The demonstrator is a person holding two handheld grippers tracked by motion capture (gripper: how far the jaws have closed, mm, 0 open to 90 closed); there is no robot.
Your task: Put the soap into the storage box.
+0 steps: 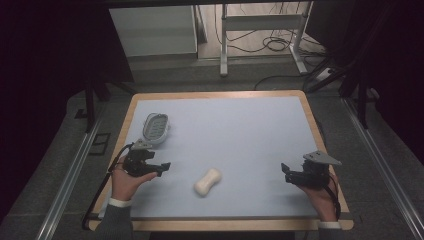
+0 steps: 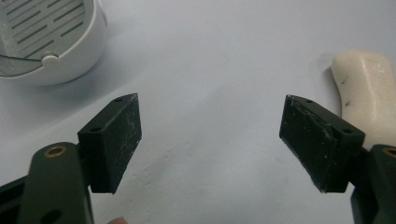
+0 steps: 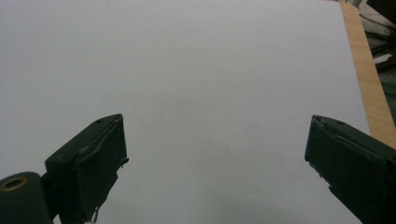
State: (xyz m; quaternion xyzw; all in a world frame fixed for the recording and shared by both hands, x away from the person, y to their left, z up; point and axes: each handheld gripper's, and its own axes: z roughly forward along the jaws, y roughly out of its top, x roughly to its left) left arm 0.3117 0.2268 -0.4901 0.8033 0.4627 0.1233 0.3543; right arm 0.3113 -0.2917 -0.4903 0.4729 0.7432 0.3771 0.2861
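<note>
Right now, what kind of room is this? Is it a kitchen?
Probably not a kitchen; it looks more like a lab or workshop for recording. A person holds a claw in each hand over a bare table, loose cables lie on the floor, and a metal desk frame stands behind.

Worktop (image 1: 240, 125): rectangular, pale blue surface, light wood edging on all visible sides.
Items lying directly on it:
- Soap dish (image 1: 156, 128): white oval, grey slotted insert, far-left area; seen near in left gripper view (image 2: 46, 42).
- Soap bar (image 1: 207, 181): cream, waisted shape, lying flat, near-centre, well apart from dish; partly visible (image 2: 369, 98).
Right half of surface bare.
</note>
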